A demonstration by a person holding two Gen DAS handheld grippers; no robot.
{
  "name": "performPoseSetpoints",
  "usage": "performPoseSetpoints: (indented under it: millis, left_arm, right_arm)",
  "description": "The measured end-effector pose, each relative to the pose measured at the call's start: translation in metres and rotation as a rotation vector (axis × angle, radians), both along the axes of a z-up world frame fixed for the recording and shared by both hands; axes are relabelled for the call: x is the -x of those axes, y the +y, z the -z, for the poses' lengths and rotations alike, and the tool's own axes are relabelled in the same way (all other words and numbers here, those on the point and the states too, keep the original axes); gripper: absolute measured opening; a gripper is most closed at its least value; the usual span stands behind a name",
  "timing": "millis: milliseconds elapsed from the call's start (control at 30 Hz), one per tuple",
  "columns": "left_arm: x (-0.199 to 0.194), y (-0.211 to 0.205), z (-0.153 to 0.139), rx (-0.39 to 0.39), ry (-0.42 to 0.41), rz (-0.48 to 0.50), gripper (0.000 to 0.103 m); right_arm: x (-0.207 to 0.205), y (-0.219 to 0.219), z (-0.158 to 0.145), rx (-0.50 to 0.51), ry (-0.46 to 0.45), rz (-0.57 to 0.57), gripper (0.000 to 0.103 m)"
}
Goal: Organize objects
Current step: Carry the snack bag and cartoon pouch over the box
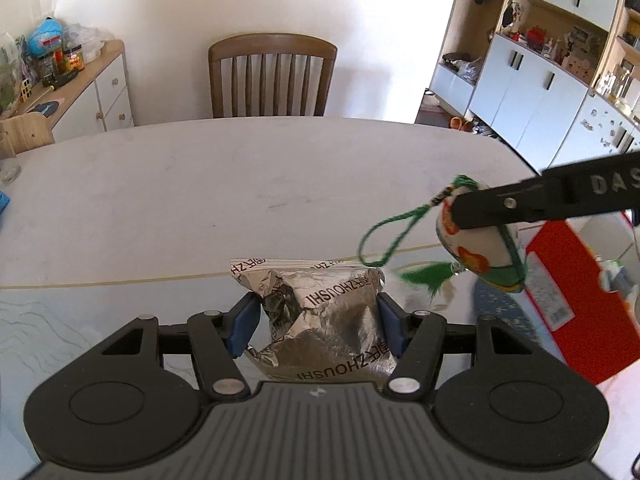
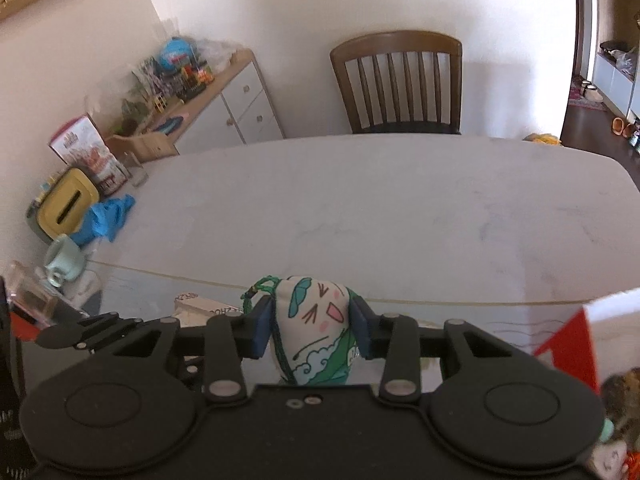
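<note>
Now left gripper [image 1: 316, 326] jaws clamp foil packet [image 1: 328, 320]; right gripper [image 2: 308, 330] jaws clamp sachet [image 2: 316, 324].

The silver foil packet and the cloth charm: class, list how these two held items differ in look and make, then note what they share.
1. The silver foil packet is crinkled, shiny and printed with dark lettering; the cloth charm is soft, padded fabric with a cartoon face.
2. The charm trails a green cord loop and tassel; the packet has no attachments.
3. The packet sits in the left tool; the charm in the right tool.

Shared: each is clamped between blue pads above the table.
</note>
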State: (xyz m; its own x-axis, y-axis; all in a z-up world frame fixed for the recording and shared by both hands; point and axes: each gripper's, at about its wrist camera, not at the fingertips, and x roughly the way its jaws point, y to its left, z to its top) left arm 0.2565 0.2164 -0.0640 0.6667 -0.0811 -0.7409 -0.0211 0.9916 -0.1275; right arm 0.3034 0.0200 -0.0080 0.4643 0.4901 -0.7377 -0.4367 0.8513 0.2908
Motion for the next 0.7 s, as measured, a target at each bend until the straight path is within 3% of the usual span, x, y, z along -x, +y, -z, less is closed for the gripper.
performPoseSetpoints:
  millis: [300, 700]
  left_arm:
    - [0.021, -0.029, -0.04, 0.025, -0.016, 0.031, 0.062]
    - [0.023, -0.104, -0.073, 0.025, -0.015, 0.121, 0.063]
  right_arm:
    - [0.031, -0.053, -0.028, -0.034, -0.025, 0.028, 0.039]
    - [0.047, -0.144, -0.056, -0.051, -0.065, 0.096, 0.039]
